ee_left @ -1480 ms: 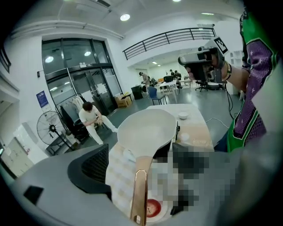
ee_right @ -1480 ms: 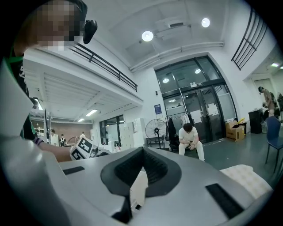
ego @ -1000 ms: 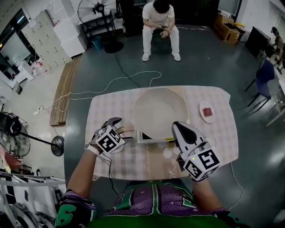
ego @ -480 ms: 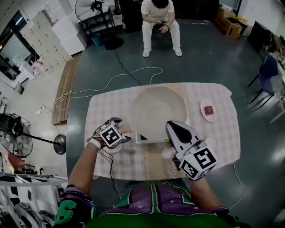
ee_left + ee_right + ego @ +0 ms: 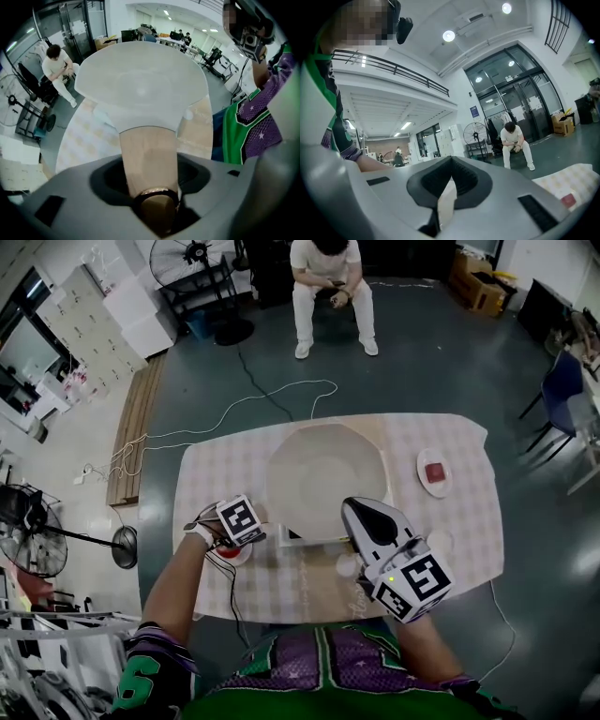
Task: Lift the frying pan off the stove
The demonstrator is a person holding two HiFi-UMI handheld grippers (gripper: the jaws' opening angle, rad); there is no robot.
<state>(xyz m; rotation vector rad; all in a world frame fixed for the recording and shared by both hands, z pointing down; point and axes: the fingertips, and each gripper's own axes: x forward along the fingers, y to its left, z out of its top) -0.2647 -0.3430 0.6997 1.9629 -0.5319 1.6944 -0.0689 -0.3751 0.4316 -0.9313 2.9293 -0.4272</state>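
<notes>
The frying pan (image 5: 323,479) is sitting on the stove (image 5: 314,542) in the middle of the bench (image 5: 459,540), with its handle (image 5: 149,164) pointing to the near left. The left tongs (image 5: 242,527) are pointing straight down over this handle. They have just been closing, and the handle is filling the gap between them, so they are gripping it. The right tongs (image 5: 364,510) are hovering closed and empty above the stove's near edge. I am judging that the grip should be firm first. The lift should then go straight up, keeping the wide pan level.
</notes>
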